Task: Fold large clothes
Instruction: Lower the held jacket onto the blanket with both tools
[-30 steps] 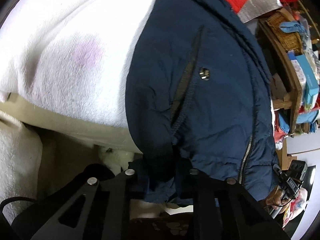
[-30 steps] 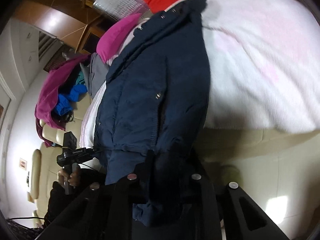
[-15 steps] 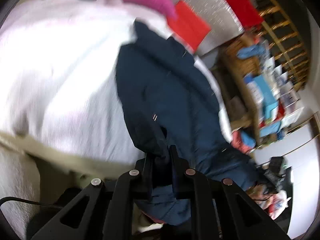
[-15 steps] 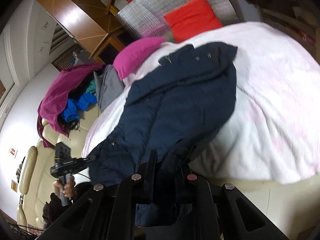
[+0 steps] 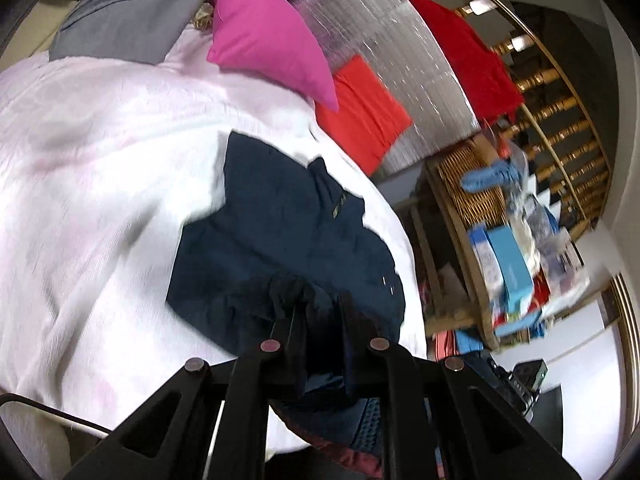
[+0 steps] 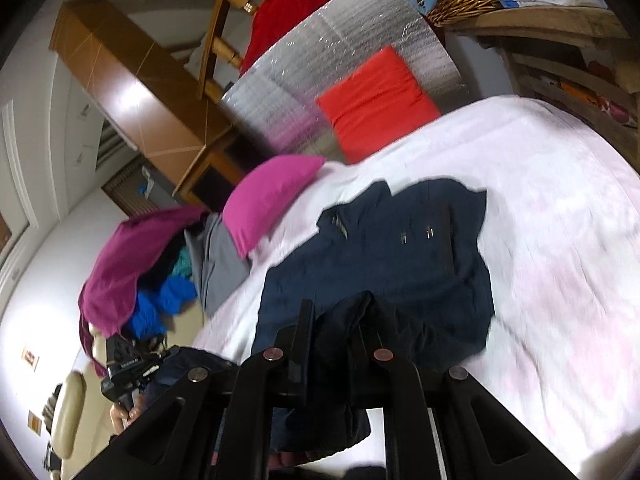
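A navy padded jacket lies on a white, pink-tinged blanket, its collar end toward the far pillows. My left gripper is shut on a bunch of the jacket's near hem, which is lifted off the bed. In the right wrist view the same jacket spreads across the blanket. My right gripper is shut on another fold of the near hem, with dark cloth hanging below its fingers. The other gripper, held in a hand, shows at lower left of that view.
A magenta pillow and a red cushion lie at the far end against a silver foil sheet. Grey and purple clothes are heaped beside the bed. A wicker basket and cluttered wooden shelves stand along one side.
Both grippers have risen and tilted up, carrying the jacket's hem with them. The far pillows, foil sheet and shelves have come into view, and the jacket looks smaller and farther away.
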`<state>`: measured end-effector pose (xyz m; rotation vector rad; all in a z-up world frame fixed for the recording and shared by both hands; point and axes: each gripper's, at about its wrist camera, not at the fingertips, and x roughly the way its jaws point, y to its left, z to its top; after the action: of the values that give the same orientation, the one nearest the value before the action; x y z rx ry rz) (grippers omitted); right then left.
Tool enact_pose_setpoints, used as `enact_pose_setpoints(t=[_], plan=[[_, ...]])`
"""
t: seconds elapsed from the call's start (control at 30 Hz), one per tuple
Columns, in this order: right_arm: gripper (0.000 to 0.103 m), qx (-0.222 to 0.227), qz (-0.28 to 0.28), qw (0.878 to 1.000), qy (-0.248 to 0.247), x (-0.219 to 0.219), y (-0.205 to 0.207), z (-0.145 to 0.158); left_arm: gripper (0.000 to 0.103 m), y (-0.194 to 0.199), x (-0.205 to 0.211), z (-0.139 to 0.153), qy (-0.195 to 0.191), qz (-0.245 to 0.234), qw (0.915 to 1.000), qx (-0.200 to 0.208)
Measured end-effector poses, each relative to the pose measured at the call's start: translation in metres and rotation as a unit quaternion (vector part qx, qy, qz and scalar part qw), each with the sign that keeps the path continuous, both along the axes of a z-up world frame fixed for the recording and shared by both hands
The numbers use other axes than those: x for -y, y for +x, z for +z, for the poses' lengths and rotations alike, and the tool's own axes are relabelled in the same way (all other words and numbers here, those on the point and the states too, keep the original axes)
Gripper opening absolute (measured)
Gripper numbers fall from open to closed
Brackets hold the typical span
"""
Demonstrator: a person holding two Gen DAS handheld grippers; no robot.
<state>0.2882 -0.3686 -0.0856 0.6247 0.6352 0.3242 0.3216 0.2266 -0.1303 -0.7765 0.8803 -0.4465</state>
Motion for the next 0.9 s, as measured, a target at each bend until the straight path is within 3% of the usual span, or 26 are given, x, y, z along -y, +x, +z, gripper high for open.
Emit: enact_pose_setpoints(t=[0.3, 0.57, 0.67, 0.9], plan=[[0.013, 0.008, -0.011, 1.0, 0.018, 0.021, 0.111, -0.006, 0.013, 0.088, 0.015, -0.015, -0.005, 0.075, 0.9971, -0.002], [0.014, -0.042, -0.047, 0.998, 0.01, 0.034, 0.209, -0.063, 0.013, 0.15, 0.025, -0.056, 0.019, 0.143, 0.9893, -0.017], [0.013, -0.061, -0.067, 0.995, 0.033, 0.05, 0.237, -0.086, 0.013, 0.177, 0.024, -0.07, 0.001, 0.147, 0.9886, -0.031], [0.013, -0.064, -0.092, 0.993, 0.039, 0.052, 0.282, -0.117, 0.014, 0.207, 0.033, -0.075, 0.046, 0.148, 0.9879, -0.009]])
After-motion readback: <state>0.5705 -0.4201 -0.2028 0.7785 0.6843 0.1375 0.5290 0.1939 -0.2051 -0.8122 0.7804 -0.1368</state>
